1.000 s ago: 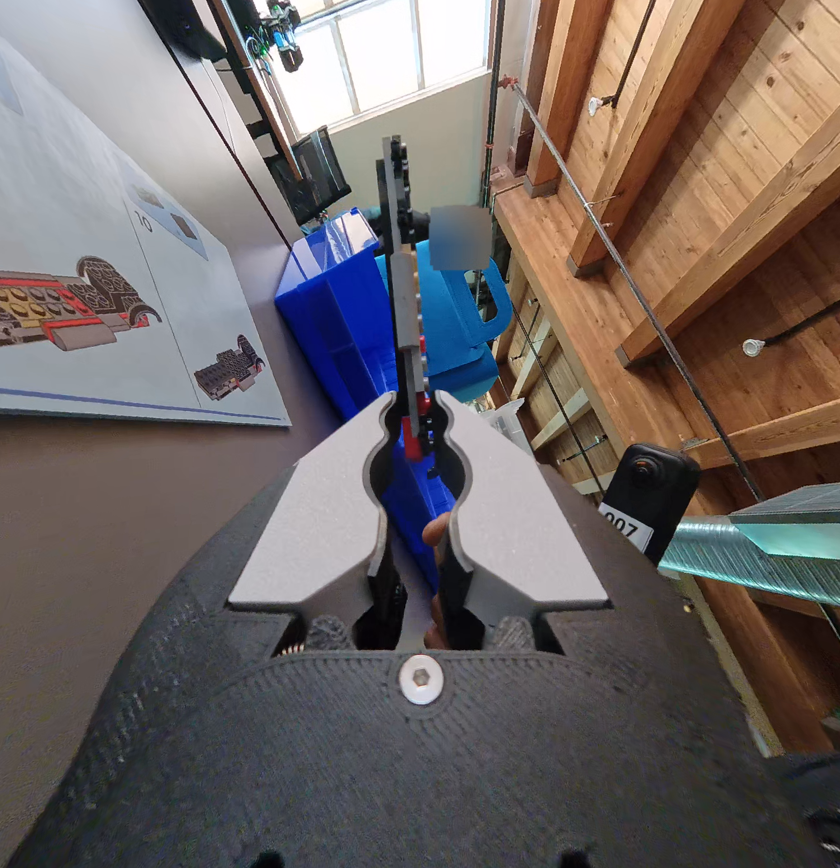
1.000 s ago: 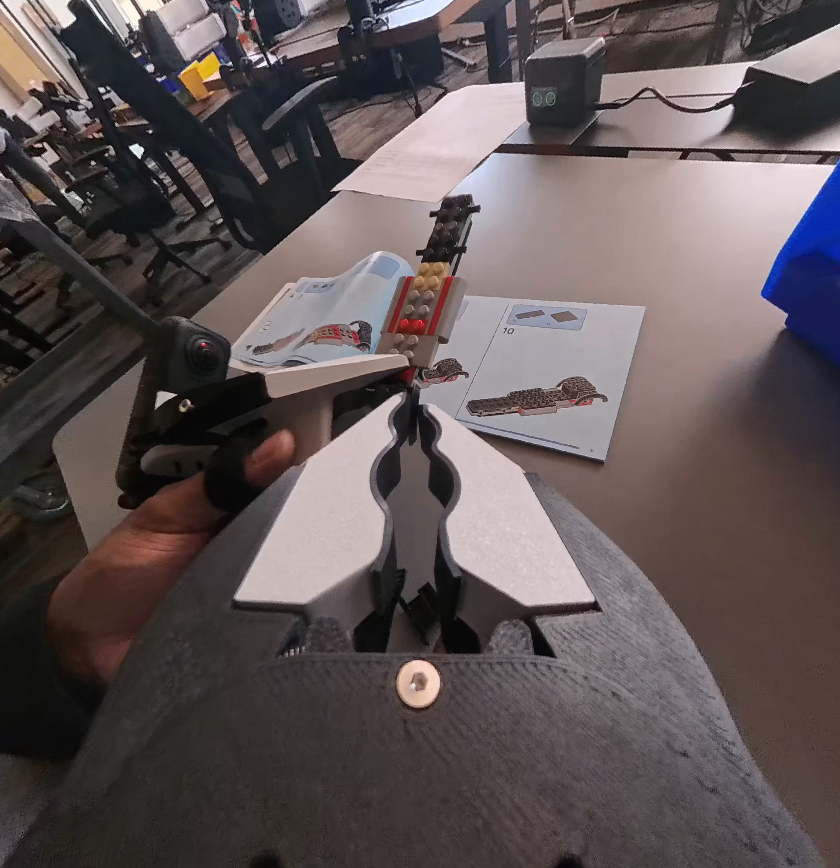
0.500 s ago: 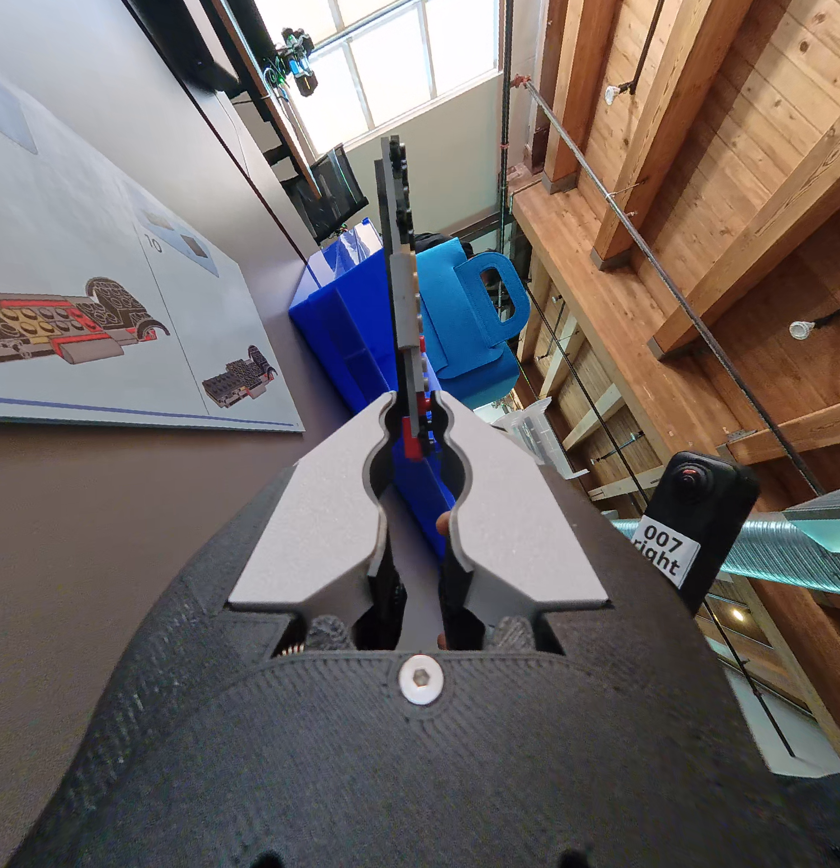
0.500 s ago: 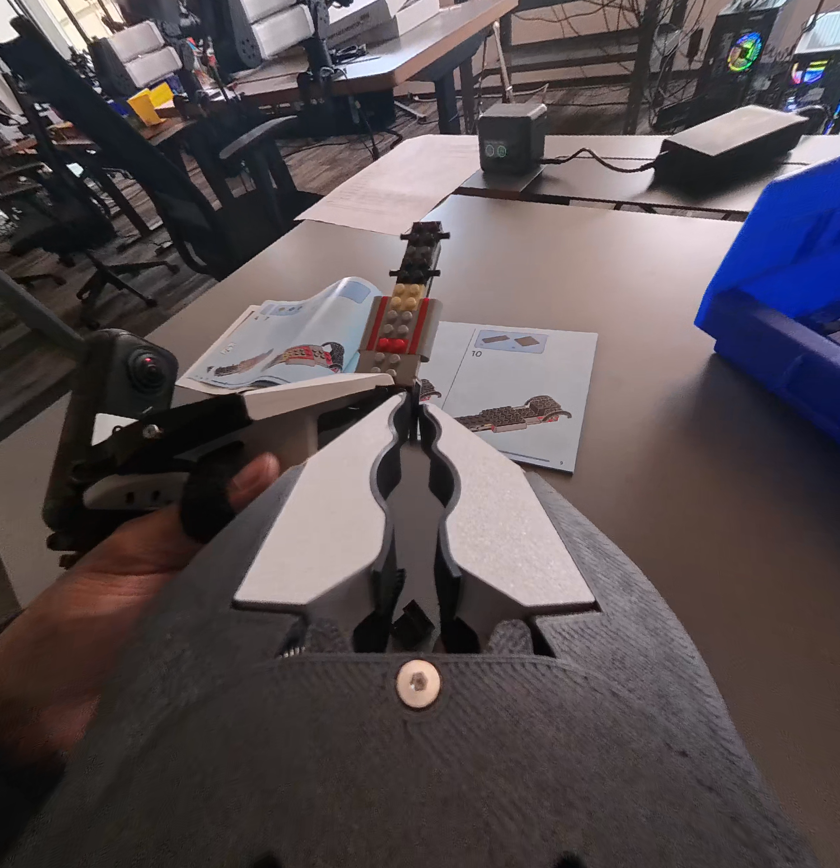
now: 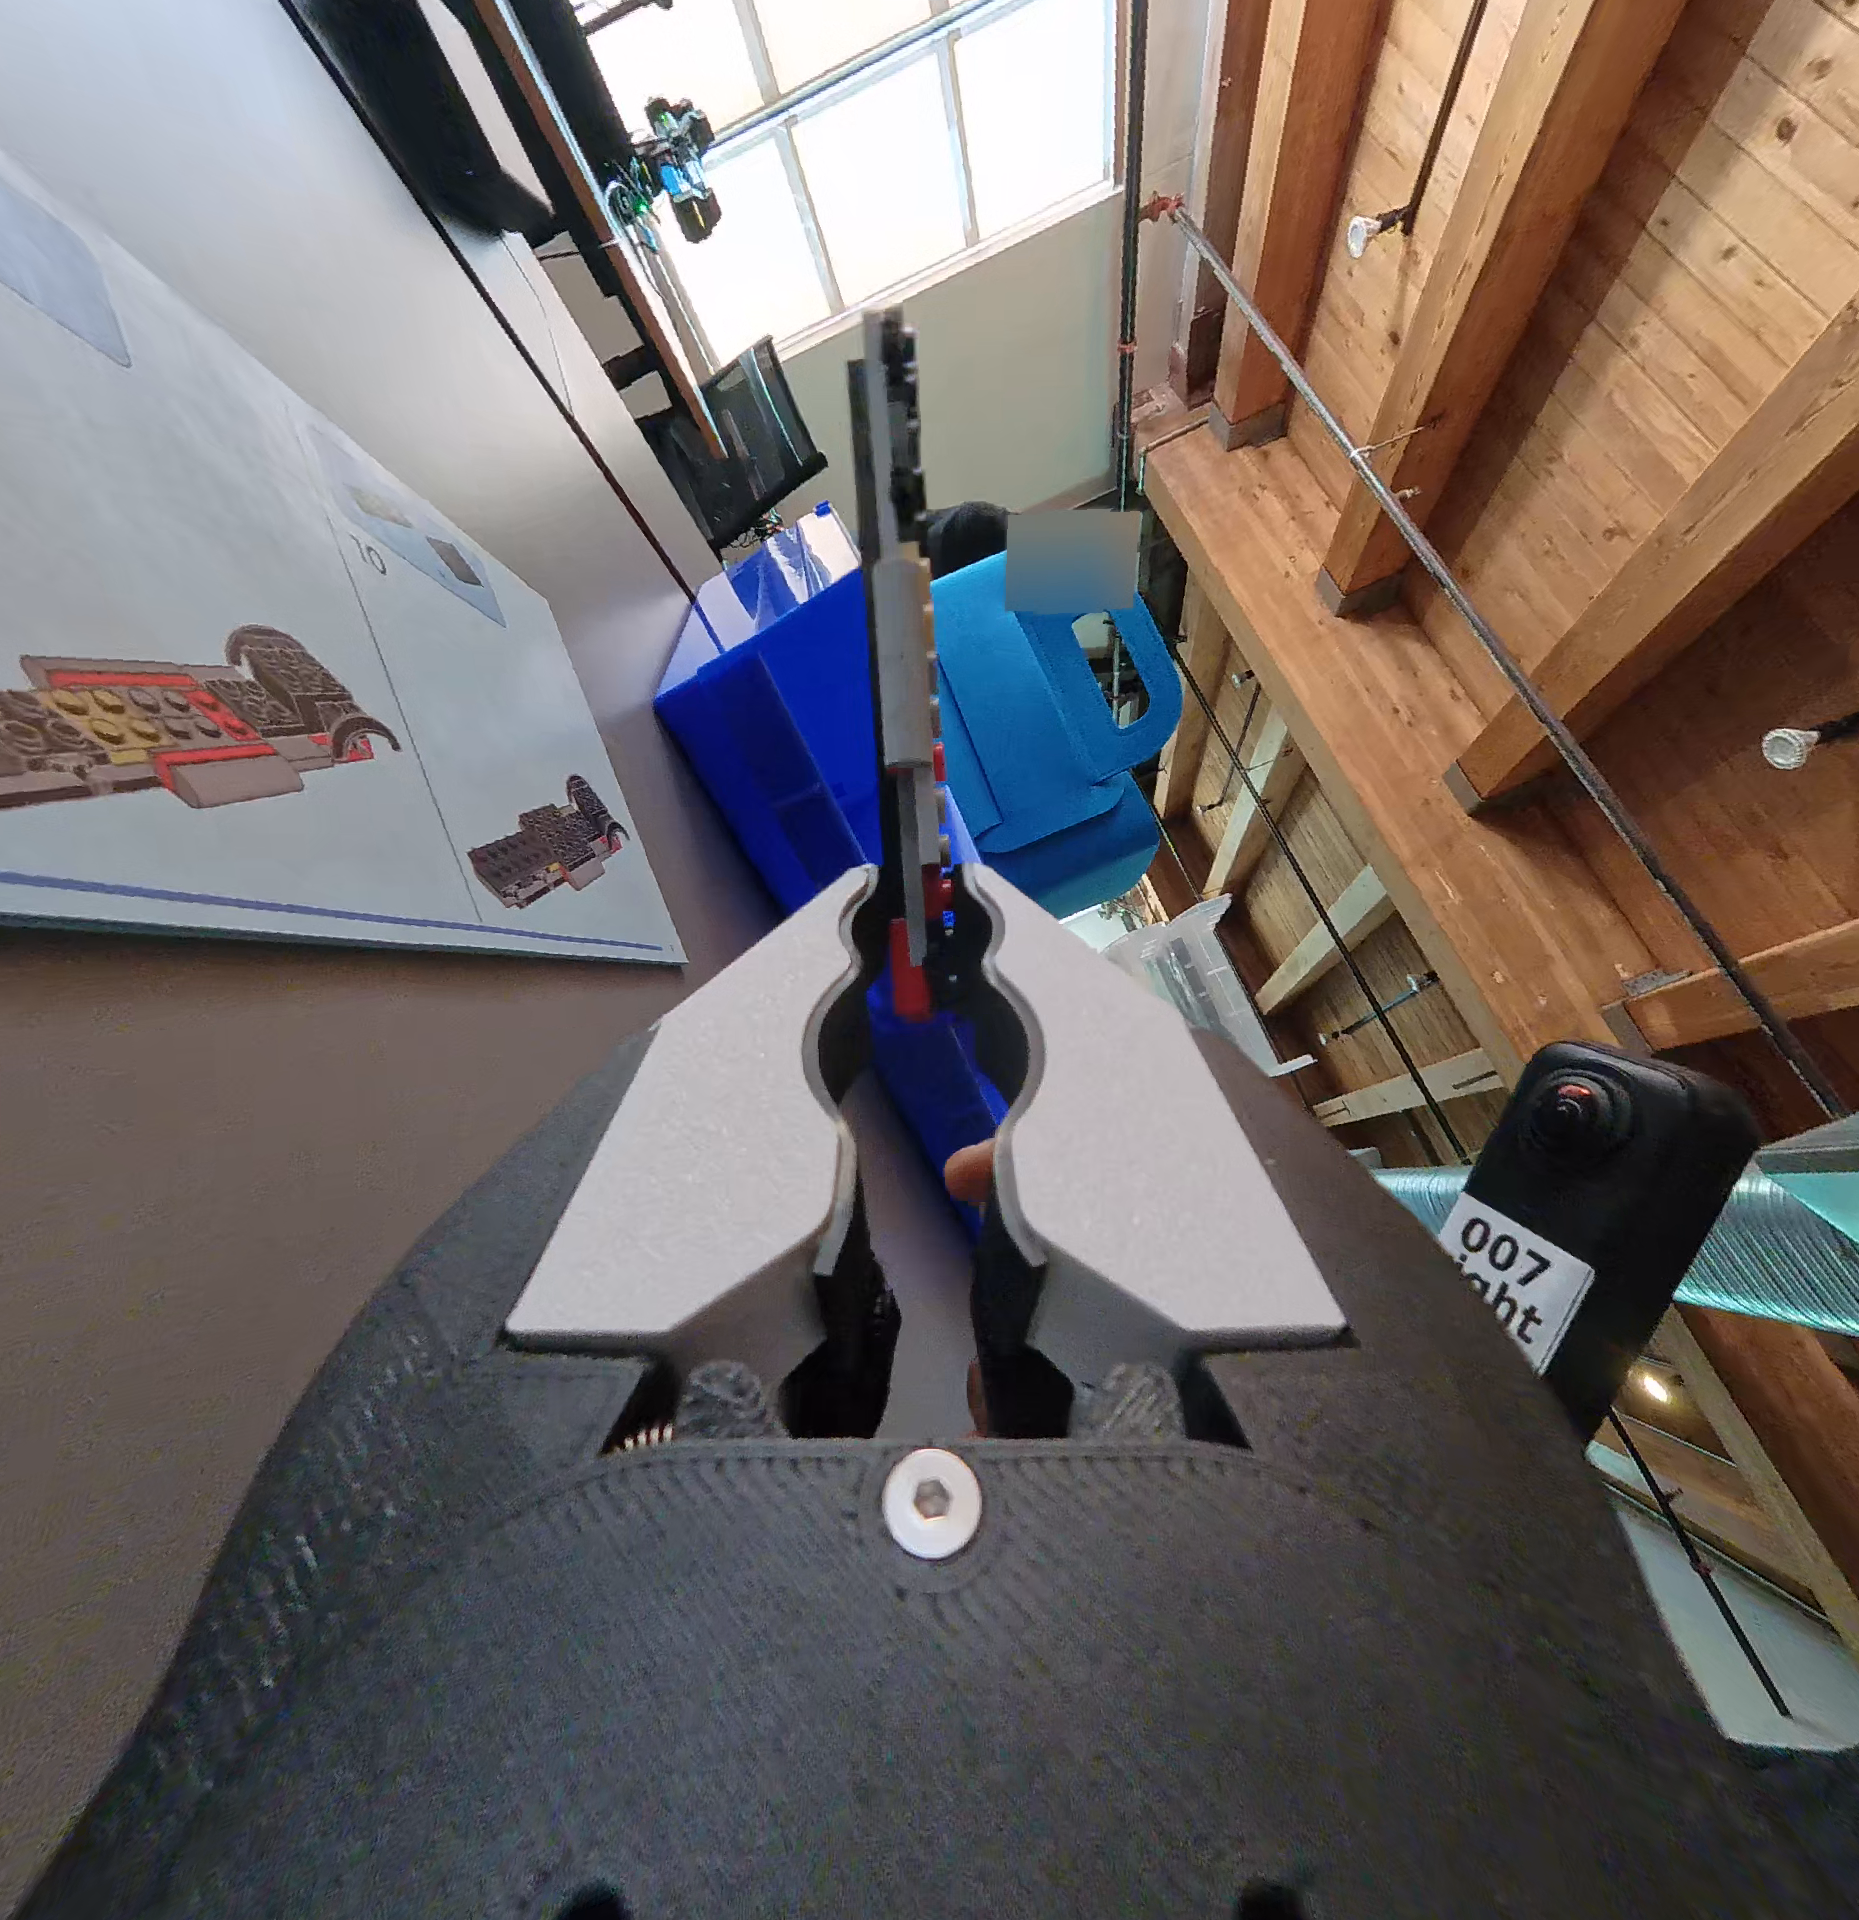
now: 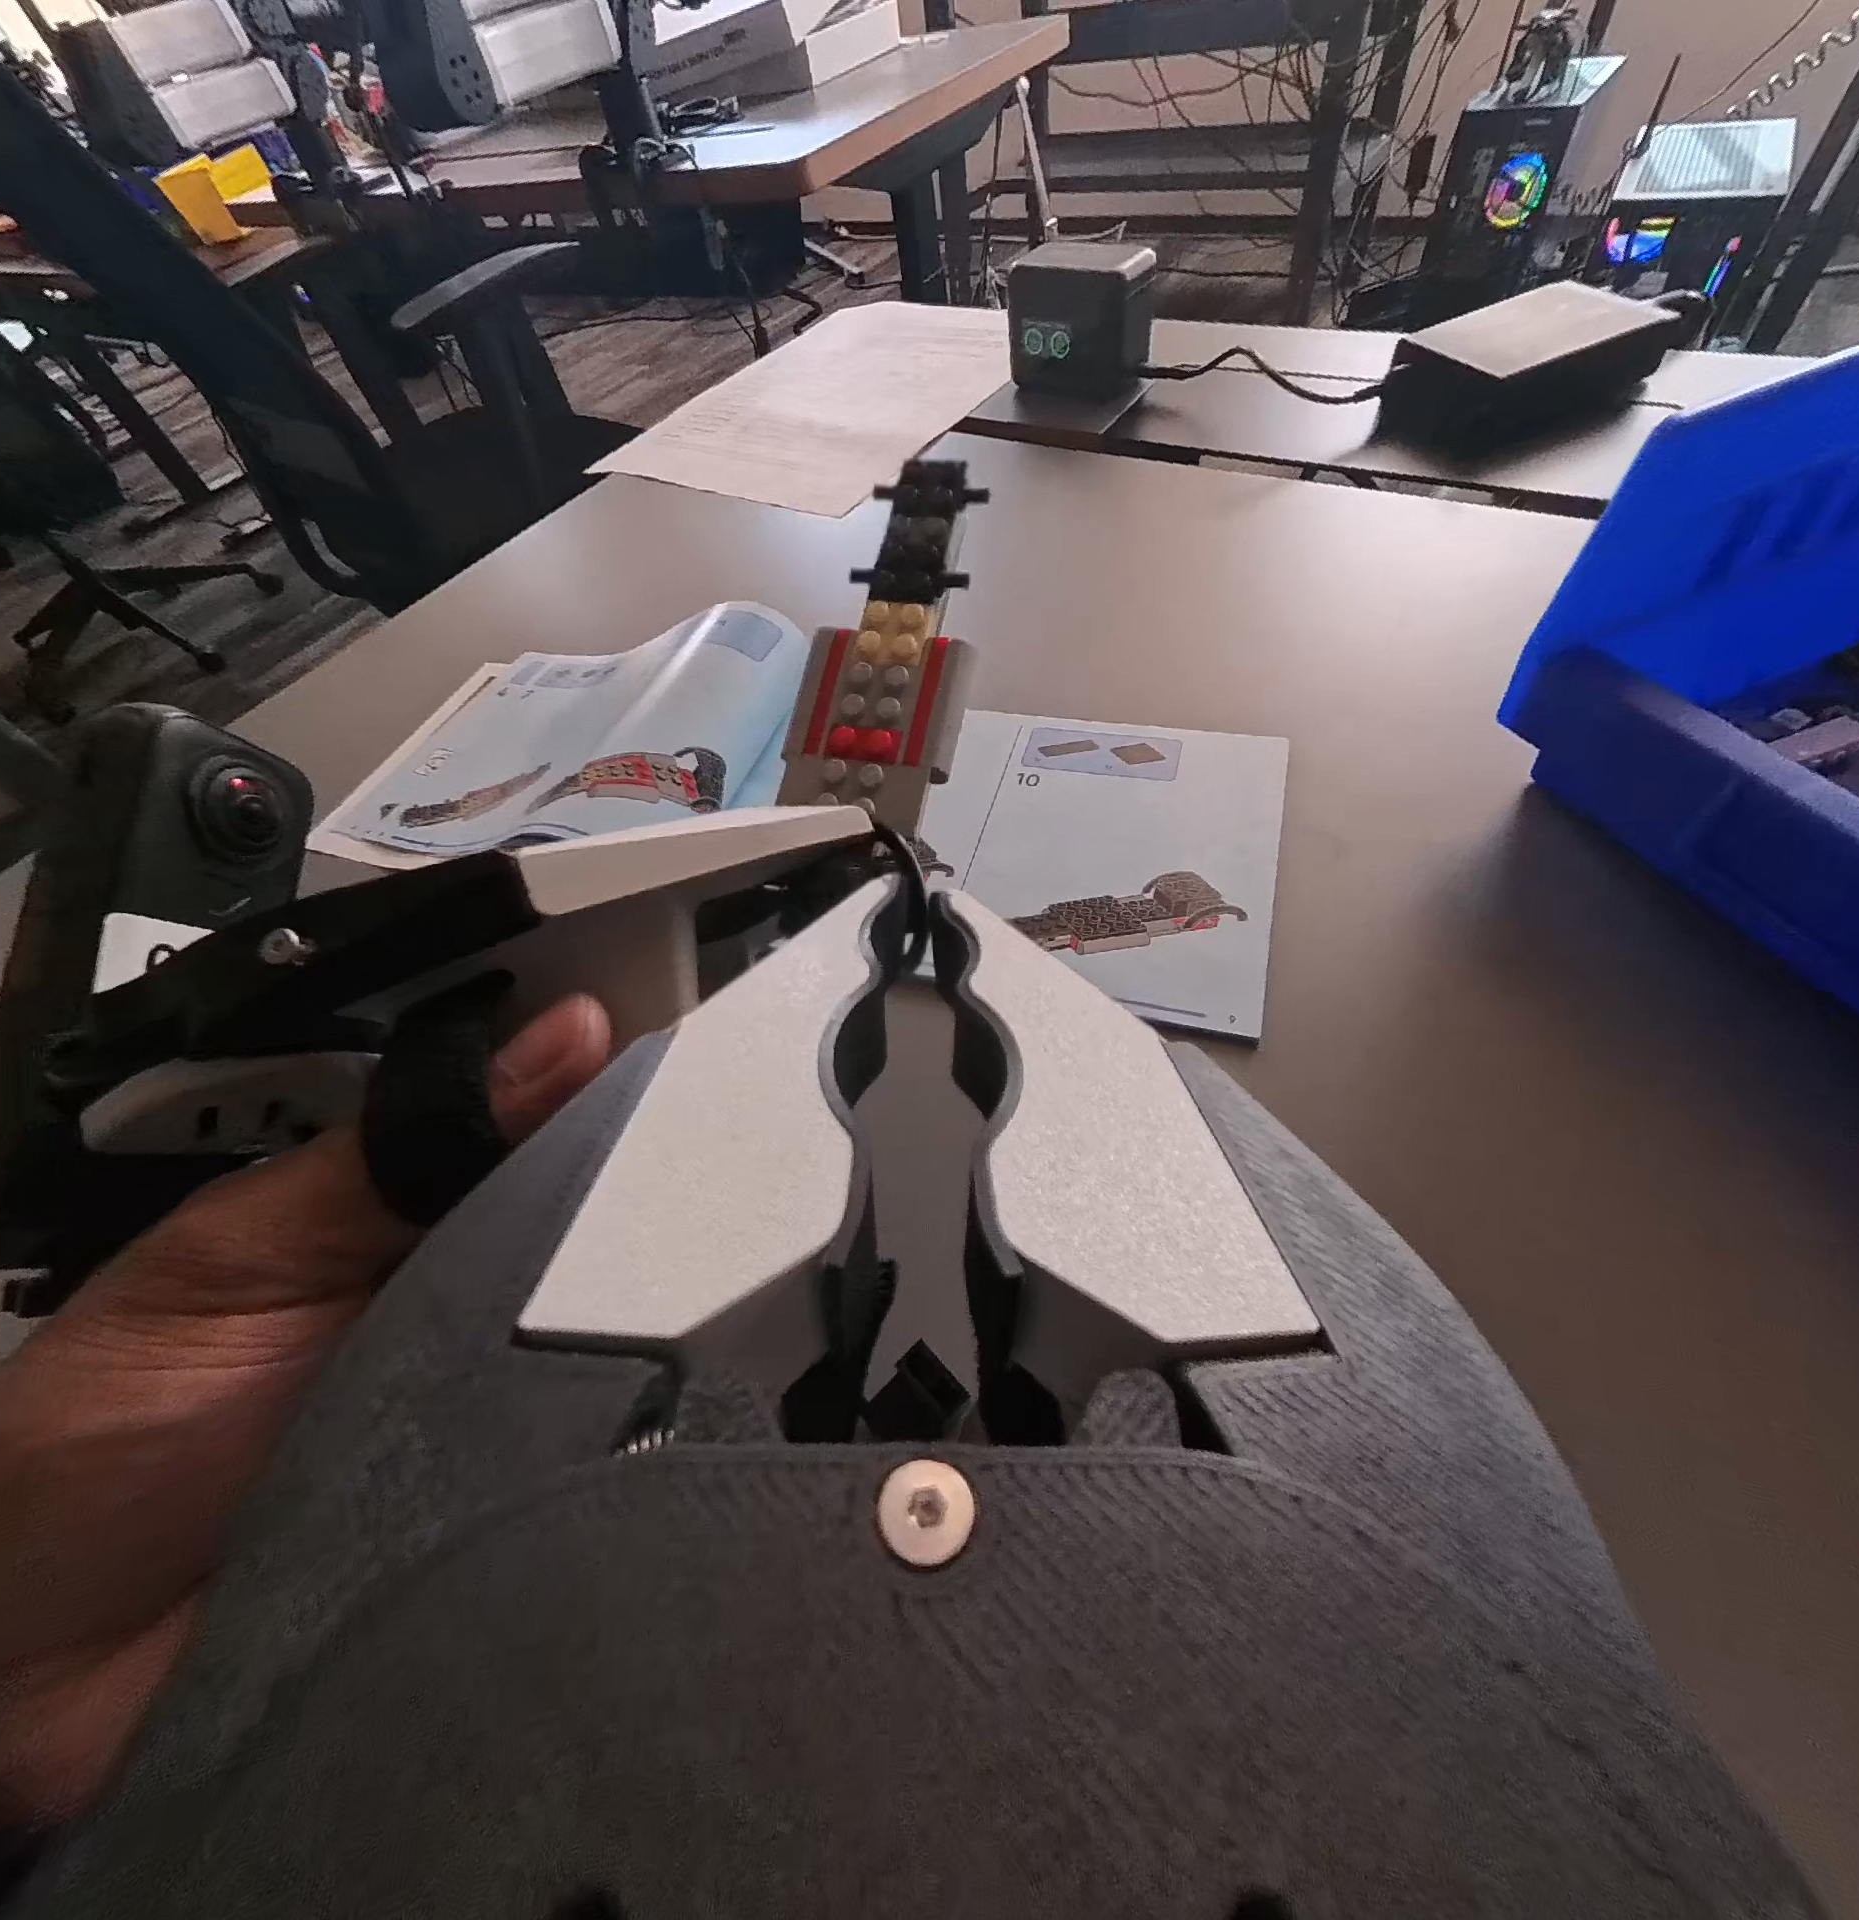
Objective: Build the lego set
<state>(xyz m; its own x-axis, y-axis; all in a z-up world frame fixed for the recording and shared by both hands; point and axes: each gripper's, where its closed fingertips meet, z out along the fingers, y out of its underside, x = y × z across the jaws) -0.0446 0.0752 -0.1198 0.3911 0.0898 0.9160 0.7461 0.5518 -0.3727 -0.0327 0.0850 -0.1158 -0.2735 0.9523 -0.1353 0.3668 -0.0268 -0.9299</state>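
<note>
The dark table (image 6: 1320, 644) takes up most of the room in front of me. On its right edge sits a blue bin (image 6: 1714, 665) with loose pieces inside. An open booklet (image 6: 1112, 831) lies flat near the middle, its left page curling up.

Above the booklet, held clear of the table, is the lego model (image 6: 883, 707): a long thin build, grey with red strips and tan studs, running to a black end with small side pegs. The left gripper (image 5: 920, 935) comes in from the left, turned on its side, and is clamped on the near end of the model, so its own camera sees the build edge-on (image 5: 899, 665) between the fingers. A hand (image 6: 177, 1299) grips that tool.

The right gripper (image 6: 912, 902) sits just beside the model's near end, fingers nearly together and pinching a small black curved piece (image 6: 909, 883) at their tips. Whether that piece touches the model I cannot tell.
</note>
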